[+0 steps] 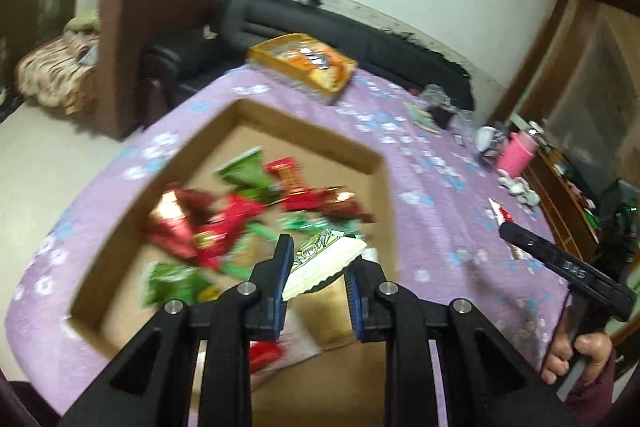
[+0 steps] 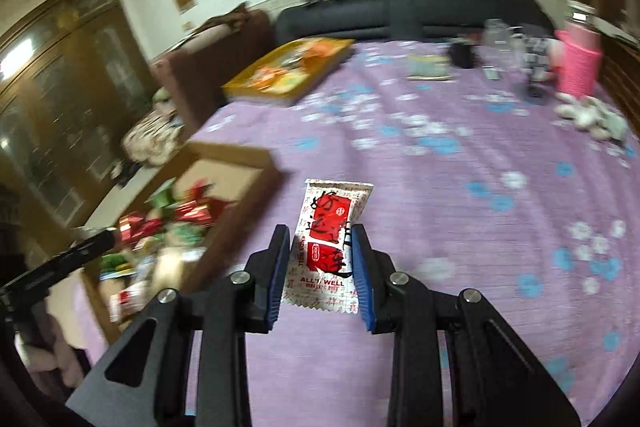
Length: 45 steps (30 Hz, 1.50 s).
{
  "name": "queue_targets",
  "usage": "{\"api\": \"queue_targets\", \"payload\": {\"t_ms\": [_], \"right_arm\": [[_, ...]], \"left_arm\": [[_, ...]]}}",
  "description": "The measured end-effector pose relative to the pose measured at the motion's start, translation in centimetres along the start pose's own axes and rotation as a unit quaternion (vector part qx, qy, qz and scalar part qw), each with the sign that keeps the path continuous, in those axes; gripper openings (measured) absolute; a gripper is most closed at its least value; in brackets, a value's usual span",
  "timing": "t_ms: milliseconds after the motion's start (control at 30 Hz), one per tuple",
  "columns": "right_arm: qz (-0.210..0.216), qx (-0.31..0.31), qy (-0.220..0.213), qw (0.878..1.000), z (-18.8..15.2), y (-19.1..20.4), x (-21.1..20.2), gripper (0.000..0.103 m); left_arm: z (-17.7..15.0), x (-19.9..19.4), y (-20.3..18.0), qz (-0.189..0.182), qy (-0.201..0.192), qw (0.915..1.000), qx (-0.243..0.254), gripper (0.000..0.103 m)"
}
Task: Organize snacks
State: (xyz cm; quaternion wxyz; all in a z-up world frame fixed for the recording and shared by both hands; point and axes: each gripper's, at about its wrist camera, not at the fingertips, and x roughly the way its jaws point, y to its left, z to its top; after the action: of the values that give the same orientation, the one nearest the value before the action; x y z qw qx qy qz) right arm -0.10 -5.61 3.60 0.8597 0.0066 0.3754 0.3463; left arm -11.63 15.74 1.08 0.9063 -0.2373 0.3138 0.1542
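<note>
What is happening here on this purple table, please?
A person sorts snacks with two hand-held grippers. The left hand-held gripper holds a white-and-green packet above the cardboard box of wrapped snacks. The right hand-held gripper holds a white-and-red packet over the tablecloth.

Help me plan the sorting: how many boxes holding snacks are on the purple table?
2. The brown cardboard box sits near, filled with red and green packets; the yellow box sits at the table's far edge by the dark sofa. More may lie out of view.
</note>
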Motion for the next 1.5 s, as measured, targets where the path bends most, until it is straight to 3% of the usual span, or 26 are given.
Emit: {"api": "queue_targets", "payload": {"t_ms": [200, 367, 533, 633, 700, 800, 1100, 1500], "right_arm": [[0.052, -0.052, 0.037, 0.997, -0.5, 7.0, 2.7, 0.033], [0.06, -0.091, 0.07, 0.992, -1.1, 11.1, 5.8, 0.033], [0.061, -0.095, 0.103, 0.988, -1.0, 12.8, 9.0, 0.033], [0.054, -0.099, 0.115, 0.987, -0.9, 13.2, 10.7, 0.033], [0.05, -0.104, 0.116, 0.986, -1.0, 13.4, 11.3, 0.036], [0.061, -0.098, 0.109, 0.987, -0.9, 13.4, 10.8, 0.039], [0.035, -0.105, 0.049, 0.993, -1.1, 12.9, 6.1, 0.045], [0.018, -0.084, 0.003, 0.996, -4.0, 9.9, -0.1, 0.051]], "left_arm": [[-0.5, 0.6, 2.0, 0.028, 0.01, 0.9995, -0.012, 0.023], [-0.7, 1.4, 2.9, 0.04, 0.022, 0.9989, -0.012, 0.024], [-1.0, 1.8, 3.3, 0.045, 0.031, 0.9984, -0.013, 0.025], [-0.9, 1.2, 3.2, 0.049, 0.022, 0.9985, -0.006, 0.042], [-0.8, 0.5, 2.9, 0.059, 0.008, 0.9982, 0.001, 0.061], [-0.7, -0.5, 2.5, 0.084, -0.015, 0.9963, 0.015, 0.073], [-0.4, -1.3, 1.5, 0.115, -0.026, 0.9925, 0.031, 0.076], [-1.1, -3.2, -3.8, 0.167, -0.051, 0.9814, 0.08, 0.08]]}}
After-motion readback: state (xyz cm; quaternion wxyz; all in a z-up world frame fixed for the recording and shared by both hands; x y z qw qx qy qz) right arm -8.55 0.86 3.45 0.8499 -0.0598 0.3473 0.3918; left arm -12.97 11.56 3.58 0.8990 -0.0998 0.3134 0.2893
